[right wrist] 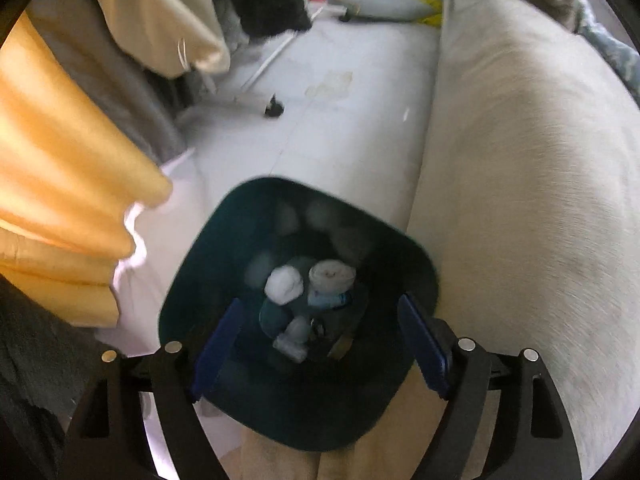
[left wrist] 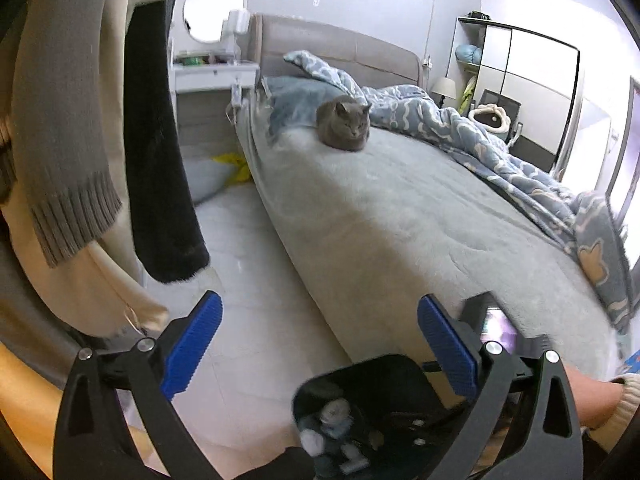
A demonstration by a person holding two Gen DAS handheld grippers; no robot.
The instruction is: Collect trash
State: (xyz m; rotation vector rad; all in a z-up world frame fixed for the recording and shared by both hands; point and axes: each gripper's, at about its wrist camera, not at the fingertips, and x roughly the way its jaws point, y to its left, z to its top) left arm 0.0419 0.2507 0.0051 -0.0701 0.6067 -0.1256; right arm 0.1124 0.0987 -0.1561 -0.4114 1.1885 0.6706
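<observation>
A dark trash bin (right wrist: 200, 280) stands on the floor beside the bed, seen from above in the right wrist view. It holds several crumpled white tissues (right wrist: 283, 286) and a paper roll (right wrist: 331, 276). My right gripper (right wrist: 320, 340) is open and empty, right above the bin's mouth. The bin also shows in the left wrist view (left wrist: 384, 376), low between the fingers. My left gripper (left wrist: 320, 344) is open and empty, held above the floor and pointing along the bed. The right gripper's body (left wrist: 496, 332) shows beside it.
A grey cat (left wrist: 344, 124) lies on the bed (left wrist: 420, 220) by a rumpled blue duvet (left wrist: 460, 128). Clothes (left wrist: 160, 140) hang at the left over the pale floor (left wrist: 240, 280). Orange fabric (right wrist: 60, 160) hangs left of the bin. A cushion (right wrist: 376, 0) lies far down the floor.
</observation>
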